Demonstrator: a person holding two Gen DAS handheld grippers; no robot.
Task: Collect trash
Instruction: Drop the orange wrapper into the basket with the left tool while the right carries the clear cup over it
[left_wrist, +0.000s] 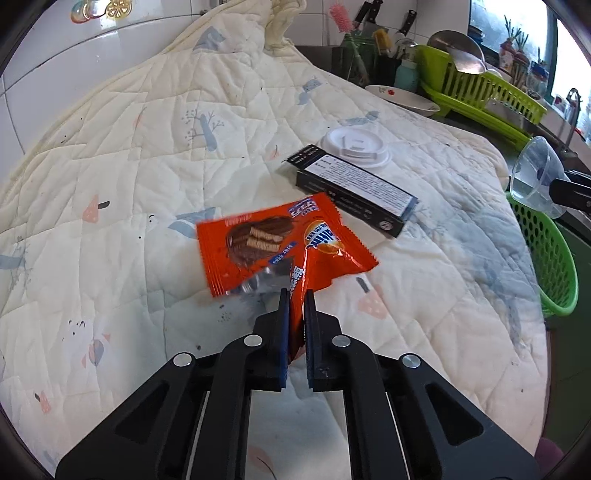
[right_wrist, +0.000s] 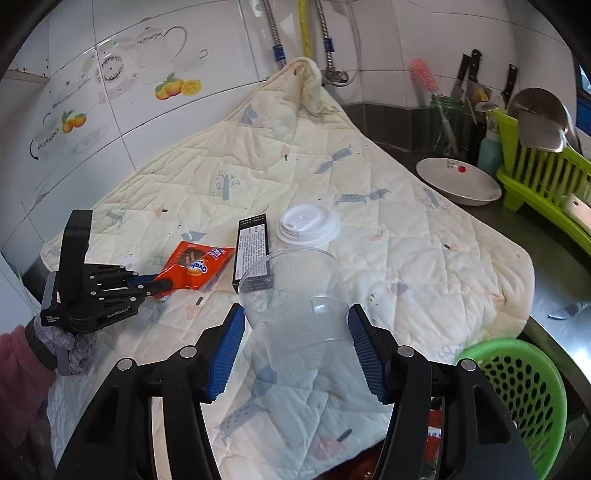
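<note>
My left gripper (left_wrist: 297, 299) is shut on the near edge of an orange snack wrapper (left_wrist: 258, 240), which lies partly lifted off the quilted cloth (left_wrist: 147, 147). From the right wrist view the same left gripper (right_wrist: 168, 286) pinches the wrapper (right_wrist: 195, 266) at the left. My right gripper (right_wrist: 295, 332) is shut on a clear plastic cup (right_wrist: 295, 295), its blue pads pressing both sides. That cup (left_wrist: 535, 177) shows at the right edge of the left wrist view. A black box (left_wrist: 354, 192) and a white lidded cup (left_wrist: 356, 147) rest on the cloth beyond the wrapper.
A green perforated basket (right_wrist: 524, 391) sits at the cloth's right edge, by the counter. Behind it stand a green dish rack (right_wrist: 543, 173), a white bowl (right_wrist: 458, 181), a jar with brushes and knives. Tiled wall runs along the back and left.
</note>
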